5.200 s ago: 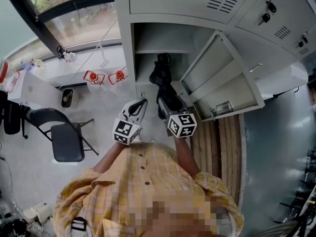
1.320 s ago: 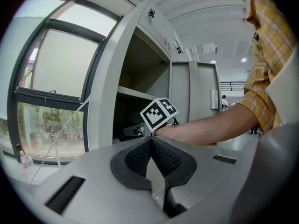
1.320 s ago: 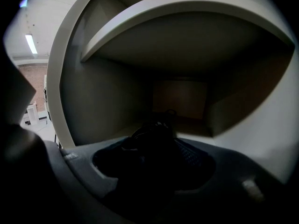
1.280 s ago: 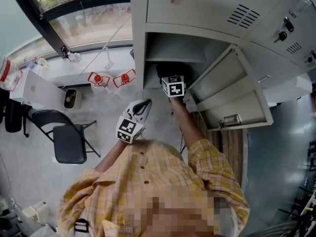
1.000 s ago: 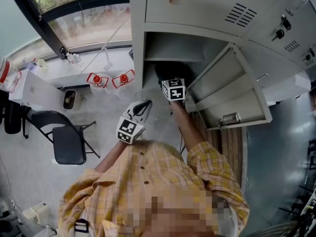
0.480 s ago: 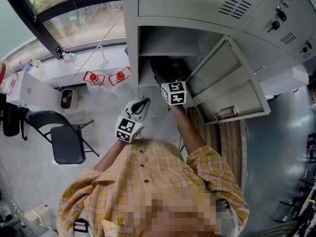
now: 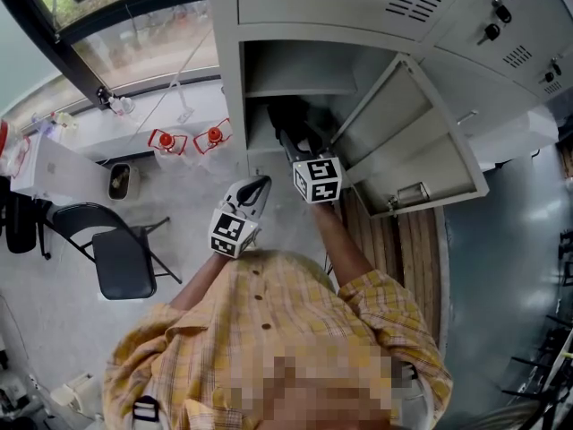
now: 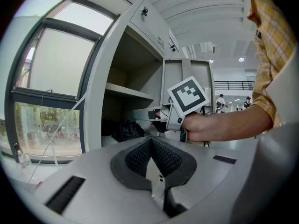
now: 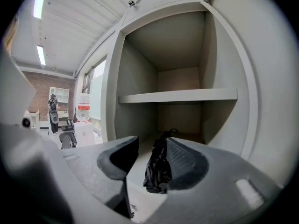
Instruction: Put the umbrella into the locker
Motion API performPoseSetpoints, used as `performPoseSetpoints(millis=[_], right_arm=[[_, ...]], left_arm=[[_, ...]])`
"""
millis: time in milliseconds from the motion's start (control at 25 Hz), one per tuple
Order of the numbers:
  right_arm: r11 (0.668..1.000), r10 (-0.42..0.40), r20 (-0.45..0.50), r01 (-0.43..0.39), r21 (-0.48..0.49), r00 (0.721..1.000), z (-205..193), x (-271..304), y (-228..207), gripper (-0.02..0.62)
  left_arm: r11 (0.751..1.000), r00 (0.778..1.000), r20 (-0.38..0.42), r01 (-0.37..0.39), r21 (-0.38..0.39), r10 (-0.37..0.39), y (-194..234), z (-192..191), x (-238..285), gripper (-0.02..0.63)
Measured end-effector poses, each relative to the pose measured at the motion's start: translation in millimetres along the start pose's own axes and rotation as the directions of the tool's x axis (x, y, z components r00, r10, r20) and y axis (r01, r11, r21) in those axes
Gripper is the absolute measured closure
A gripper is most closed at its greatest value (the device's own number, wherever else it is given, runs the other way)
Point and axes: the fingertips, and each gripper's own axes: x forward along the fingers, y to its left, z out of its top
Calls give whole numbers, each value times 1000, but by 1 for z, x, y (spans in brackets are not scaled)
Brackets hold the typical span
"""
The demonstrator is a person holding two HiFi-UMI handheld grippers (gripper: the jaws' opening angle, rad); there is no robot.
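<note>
The black folded umbrella (image 7: pixel 288 119) lies on the floor of the open grey locker (image 7: pixel 229 97), under its shelf (image 9: pixel 177 96). In the right gripper view the umbrella (image 9: pixel 158 169) shows through the gap between the jaws, lying further in and apart from the pads. My right gripper (image 7: pixel 297 143) hangs just outside the locker mouth. Its jaws (image 9: pixel 152 146) are closing with nothing pressed between them. My left gripper (image 7: pixel 256 186) is held lower left of the locker, and its pads (image 8: pixel 150 141) meet on nothing. From there the umbrella (image 8: pixel 124 130) is a dark heap inside.
The locker door (image 7: pixel 421 150) stands swung open to the right. More locker doors with keys (image 7: pixel 488 32) are above right. A black folding chair (image 7: pixel 121 253) stands at the left, and red-capped items (image 7: pixel 188 139) sit by the window sill. Wooden slats (image 7: pixel 394 249) lie below the door.
My right gripper has drawn back out of the locker toward the person, with the umbrella left lying inside. The left gripper has stayed put.
</note>
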Motion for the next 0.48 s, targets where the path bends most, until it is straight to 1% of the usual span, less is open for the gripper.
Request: performPoseSetpoints(millis=[120,160,240,280,400,440,480], right_arm=[[1000,5,-1,-5,0,1000,-1,-6,4,421],[1000,8,0,-8,0,1000,-2,-9,6,445],[1000,25,3,-25,7,1000,-3,-14,10,529],[999,38,8,-38,18,999,-3,-17,14,543],[997,66,20,-67,39,998,-3,-28,22,555],[997,70,20,-71,37,997,-4,-32,24,596],[996,75,21,-76,36,997,-5,-35,26,598]], left_arm=[[1000,1000,-4,-10,-5,10,1,2,-1,601],[1000,1000,0,-13,-8,13,1,3,-1,601],[1000,1000,13,-11,-10,11,0,5,-2,601],[1000,1000,16,-10,-12,10,0,4,-2,601],[1000,1000,5,-18,-26,18,1,0,-3,601],[999,1000,4,-23,-33,23,2,0,-3,603],[999,1000,6,-25,-38,25,2,2,-3,601]])
